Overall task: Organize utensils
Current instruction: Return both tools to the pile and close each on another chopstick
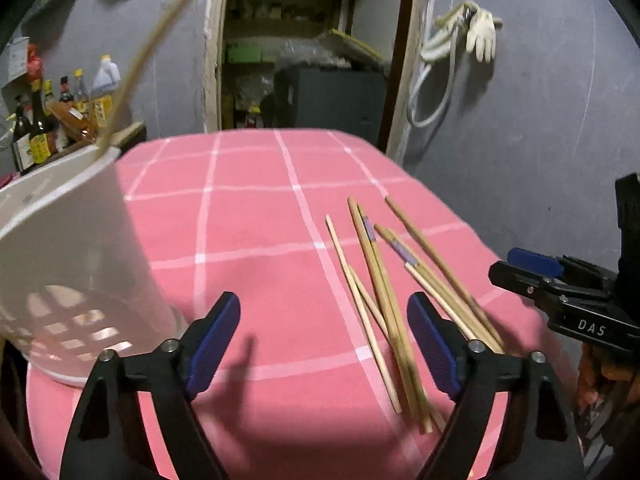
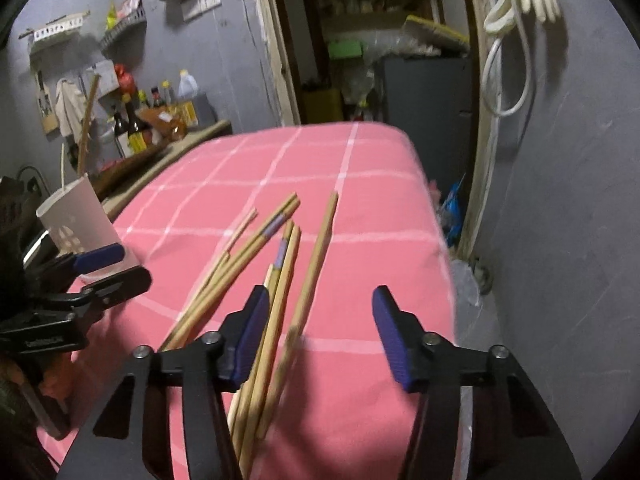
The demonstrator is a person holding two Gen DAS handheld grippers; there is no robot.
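A loose bundle of wooden chopsticks (image 1: pixel 380 292) lies scattered on the pink checked tablecloth (image 1: pixel 256 220), right of centre in the left wrist view and fanning out toward the upper right. Two of the sticks carry a pale purple band near their far ends. In the right wrist view the same chopsticks (image 2: pixel 280 264) run from the lower centre up toward the middle of the frame.

The left gripper (image 1: pixel 324 344) hovers over bare cloth at the bottom of its own view, jaws apart with nothing between them; its right finger stands just beside the near ends of the sticks. The right gripper (image 2: pixel 320 332) also has its jaws apart, no pad pressing on anything. One or two sticks, blurred, lie between its fingers close to the left pad, while most of the bundle passes under that left finger.

A white plastic utensil holder (image 1: pixel 68 248) with a perforated base stands at the left edge of the left wrist view, a thin stick rising from it. Behind it, sauce bottles (image 1: pixel 44 120) crowd a ledge against the grey wall (image 1: pixel 540 120). A white glove (image 1: pixel 482 36) hangs at upper right beside the open doorway (image 1: pixel 304 48).
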